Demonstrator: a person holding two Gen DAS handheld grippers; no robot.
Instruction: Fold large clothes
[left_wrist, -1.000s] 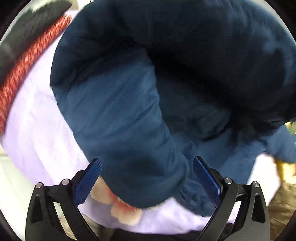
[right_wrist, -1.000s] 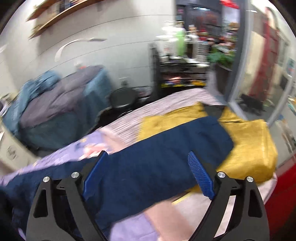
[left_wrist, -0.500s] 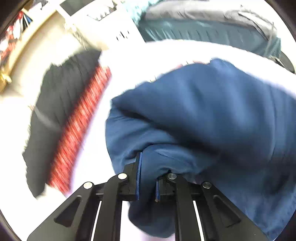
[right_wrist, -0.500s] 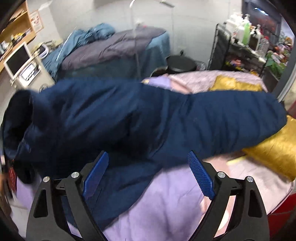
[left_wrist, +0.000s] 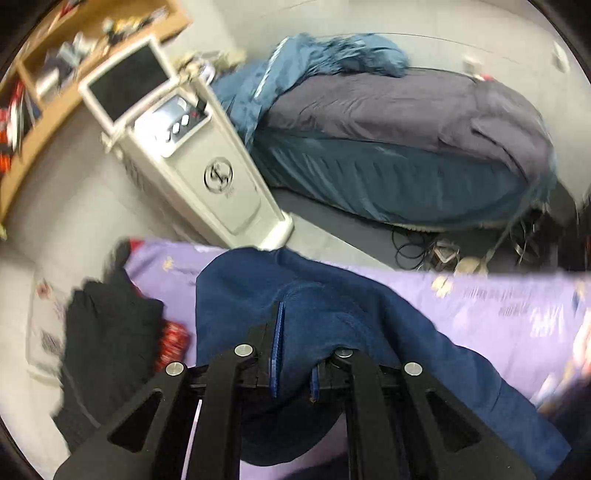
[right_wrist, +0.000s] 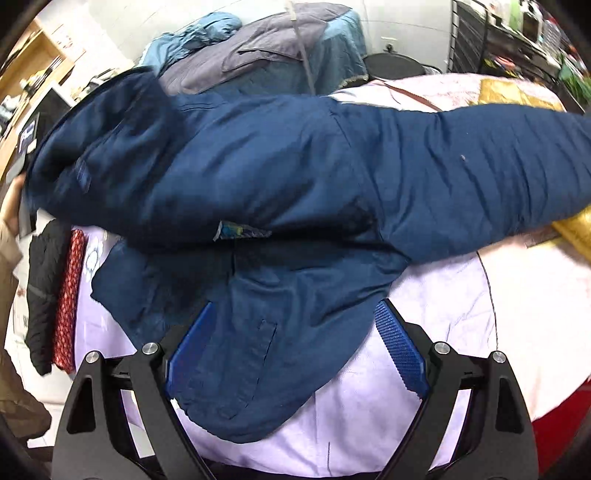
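My left wrist view looks low and close along its jaws across the navy jacket (left_wrist: 332, 314); my right wrist view looks down from higher, sharing it (right_wrist: 295, 177).

Both views are evenly and fairly brightly lit by soft indoor light, with no hard glare. Strong fisheye bending curves the edges, and black corners ring each frame. In the left wrist view the wooden wall shelf (left_wrist: 55, 70) and the frame's right edge smear with motion blur (the centre stays sharper). In the right wrist view the crumpled navy blue fabric jacket (right_wrist: 295, 177) blurs at its left end and casts a dark shadow under its fold.
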